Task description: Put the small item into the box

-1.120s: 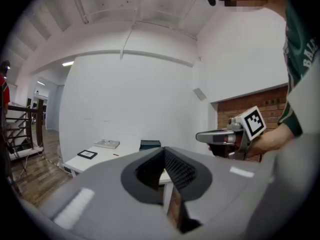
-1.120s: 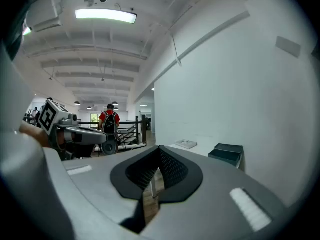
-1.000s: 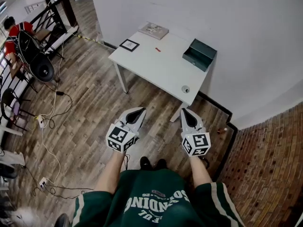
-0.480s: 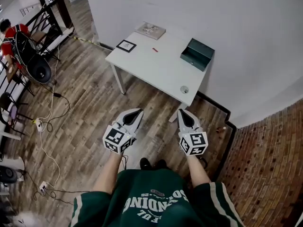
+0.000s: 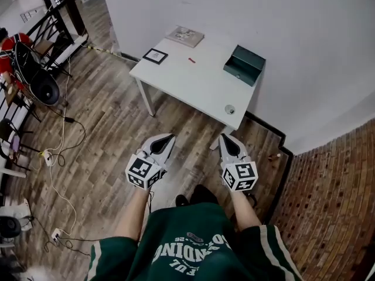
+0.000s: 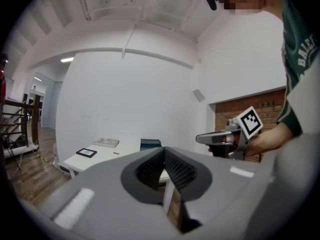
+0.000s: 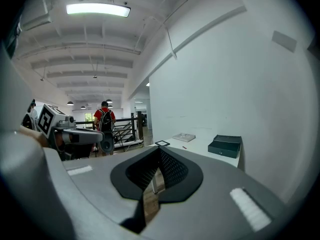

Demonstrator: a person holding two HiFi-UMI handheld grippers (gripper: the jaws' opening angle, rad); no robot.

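white table [image 5: 193,84] w/ red item [image 5: 191,60] well ahead of both shut jaws.

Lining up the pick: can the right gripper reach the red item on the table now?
Probably not yet: the right gripper hangs shut over the floor, short of the table, with the red item far in on its top. Nothing blocks the way.
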